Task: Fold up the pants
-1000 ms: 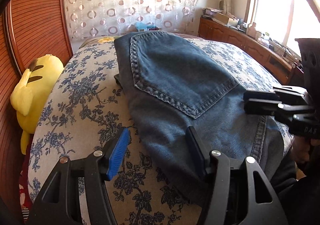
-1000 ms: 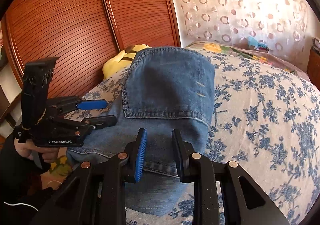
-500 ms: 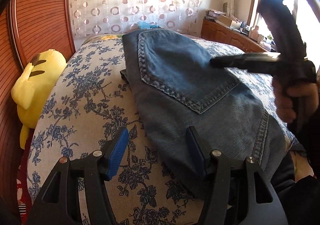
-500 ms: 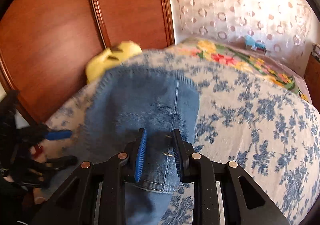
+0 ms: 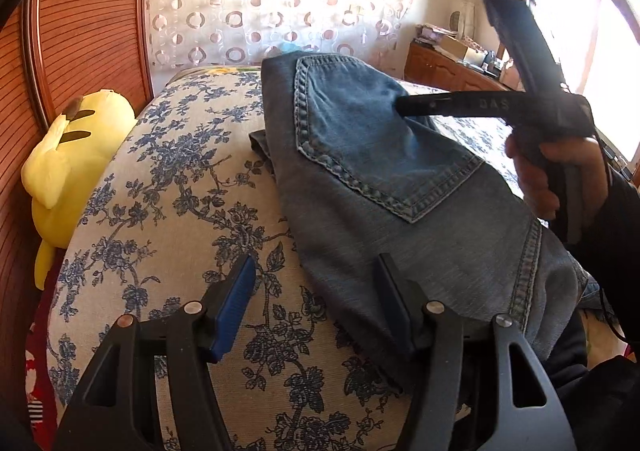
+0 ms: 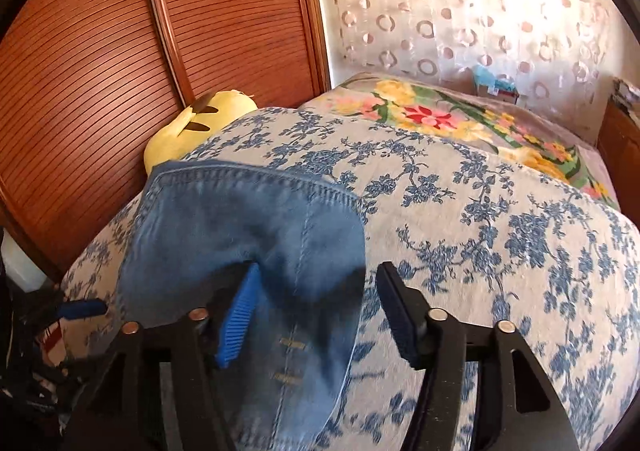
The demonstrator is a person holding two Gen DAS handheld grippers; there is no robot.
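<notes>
Blue jeans [image 5: 400,179] lie folded on the flowered bedspread [image 5: 168,187], back pocket facing up. My left gripper [image 5: 315,263] is open at their near edge: its right finger rests on the denim and its left finger is over the bedspread, with nothing pinched. My right gripper [image 6: 318,275] is opening, and a blurred fold of the jeans [image 6: 240,227] hangs loose over its left finger [image 6: 240,307], free of the pads. In the left wrist view a hand [image 5: 556,171] holds the right gripper [image 5: 402,107] above the pocket.
A yellow plush toy [image 5: 72,163] lies at the bed's left edge against slatted wooden doors [image 6: 120,51]. A bright floral blanket [image 6: 460,119] covers the far end of the bed. A cluttered wooden cabinet [image 5: 448,67] stands under the window.
My right gripper carried a fold of denim from the near edge across the jeans to above the pocket, then spread its jaws and released it. The left gripper stayed put.
</notes>
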